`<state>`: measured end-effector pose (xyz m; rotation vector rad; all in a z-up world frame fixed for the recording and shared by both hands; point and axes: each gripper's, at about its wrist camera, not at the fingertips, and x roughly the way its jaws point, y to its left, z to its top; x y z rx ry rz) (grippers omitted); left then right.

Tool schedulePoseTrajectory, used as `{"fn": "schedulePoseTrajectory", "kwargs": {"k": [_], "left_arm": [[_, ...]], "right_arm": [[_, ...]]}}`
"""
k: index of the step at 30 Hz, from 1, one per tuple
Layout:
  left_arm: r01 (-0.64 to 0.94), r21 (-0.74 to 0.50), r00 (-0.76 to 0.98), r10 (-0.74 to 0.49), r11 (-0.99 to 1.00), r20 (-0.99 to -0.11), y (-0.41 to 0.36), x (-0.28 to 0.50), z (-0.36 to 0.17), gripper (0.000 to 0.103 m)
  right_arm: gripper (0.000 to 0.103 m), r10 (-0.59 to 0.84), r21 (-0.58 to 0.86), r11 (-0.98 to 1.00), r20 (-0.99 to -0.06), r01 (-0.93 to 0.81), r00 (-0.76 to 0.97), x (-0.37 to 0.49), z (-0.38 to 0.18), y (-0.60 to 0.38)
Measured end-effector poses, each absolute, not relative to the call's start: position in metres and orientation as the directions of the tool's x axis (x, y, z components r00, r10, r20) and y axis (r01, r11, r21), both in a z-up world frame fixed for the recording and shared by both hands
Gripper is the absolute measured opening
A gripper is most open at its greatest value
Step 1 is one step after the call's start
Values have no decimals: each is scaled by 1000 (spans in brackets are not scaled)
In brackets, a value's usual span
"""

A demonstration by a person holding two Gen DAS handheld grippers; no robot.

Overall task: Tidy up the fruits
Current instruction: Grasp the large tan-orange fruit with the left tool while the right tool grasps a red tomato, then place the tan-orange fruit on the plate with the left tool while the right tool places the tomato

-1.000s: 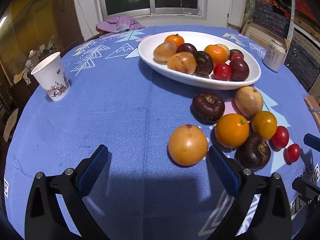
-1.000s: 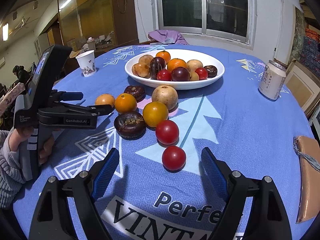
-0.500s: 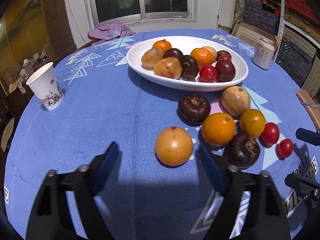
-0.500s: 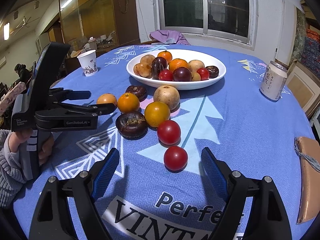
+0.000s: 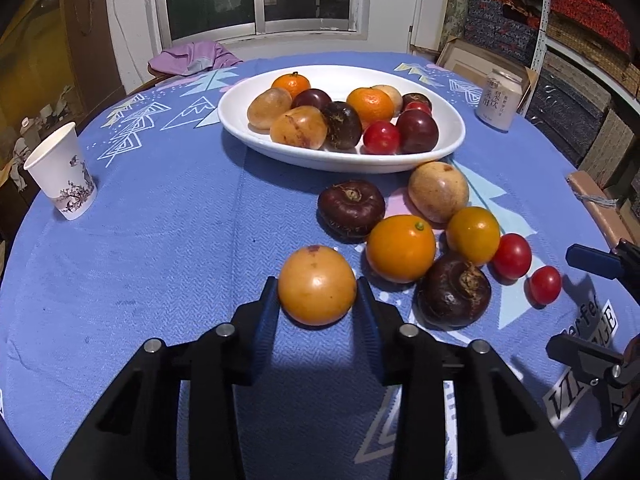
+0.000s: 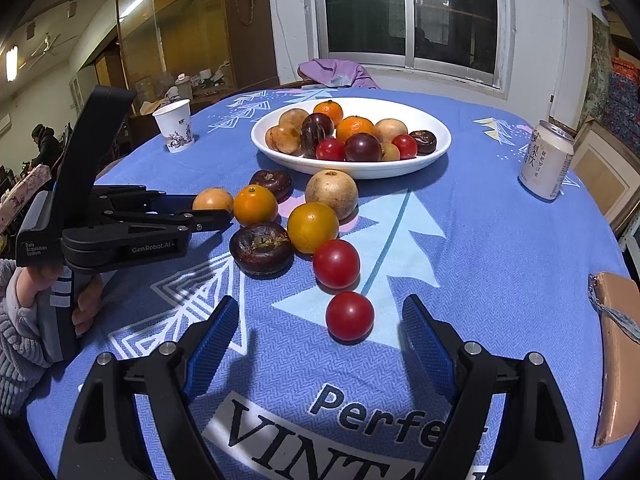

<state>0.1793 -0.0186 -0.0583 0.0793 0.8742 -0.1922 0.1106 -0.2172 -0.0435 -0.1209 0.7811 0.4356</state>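
A round yellow-orange fruit (image 5: 317, 285) lies on the blue tablecloth, and my left gripper (image 5: 316, 279) is closing on it, with both blue pads touching its sides. The right wrist view shows the same fruit (image 6: 213, 200) at the left gripper's tips. Several loose fruits lie to its right: an orange (image 5: 401, 249), two dark purple fruits, a tan one, a yellow one and two red tomatoes. A white bowl (image 5: 452, 148) behind them holds several fruits. My right gripper (image 6: 320, 312) is open, with the nearest small red tomato (image 6: 349, 316) just ahead between its fingers, untouched.
A paper cup (image 5: 62, 176) stands at the left of the table and a drink can (image 5: 498, 100) at the far right. A brown flat object (image 6: 618, 356) lies at the right edge. Purple cloth (image 5: 192, 56) is draped over a chair at the back. A person's hand (image 6: 24, 284) holds the left gripper.
The left gripper's jaws have closed in from wide open to the sides of the yellow-orange fruit, and it has edged forward. The right gripper has not moved.
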Motion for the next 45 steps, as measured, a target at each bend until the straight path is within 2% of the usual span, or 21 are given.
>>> {"fn": "schedulePoseTrajectory", "kwargs": {"k": [2,6,7,9,17,26,33,38,45], "left_arm": [[199,-12,626,-136,980,-768,-18,180,-58,38],[194,-9,630,-132,981,-765,-18,180,-57,38],[194,-6,631,-129,981,-765,-18,179,-57,38],[195,-2,630,-127,981,-766,-19,179,-57,38],[196,-2,629,-127,981,-767,-19,179,-57,38],[199,14,637,-119,980,-761,-22,177,-58,38],[196,28,661,-111,980,-742,-22,172,-53,38],[199,-27,688,-159,980,-708,-17,171,-31,38],[181,-71,708,-180,981,-682,-25,226,8,38]], "right_arm": [[85,335,54,904,-704,-424,626,111,-44,-217],[77,339,53,900,-708,-432,619,111,-43,-216],[71,341,54,899,-712,-435,614,111,-44,-215],[64,342,59,897,-722,-438,602,112,-45,-215],[55,331,102,915,-742,-390,582,121,-51,-225],[27,346,164,921,-758,-353,553,130,-57,-234],[26,357,171,918,-749,-358,558,129,-55,-234],[26,395,189,910,-667,-370,632,127,-25,-240],[26,381,211,922,-638,-324,670,194,19,-237]]}}
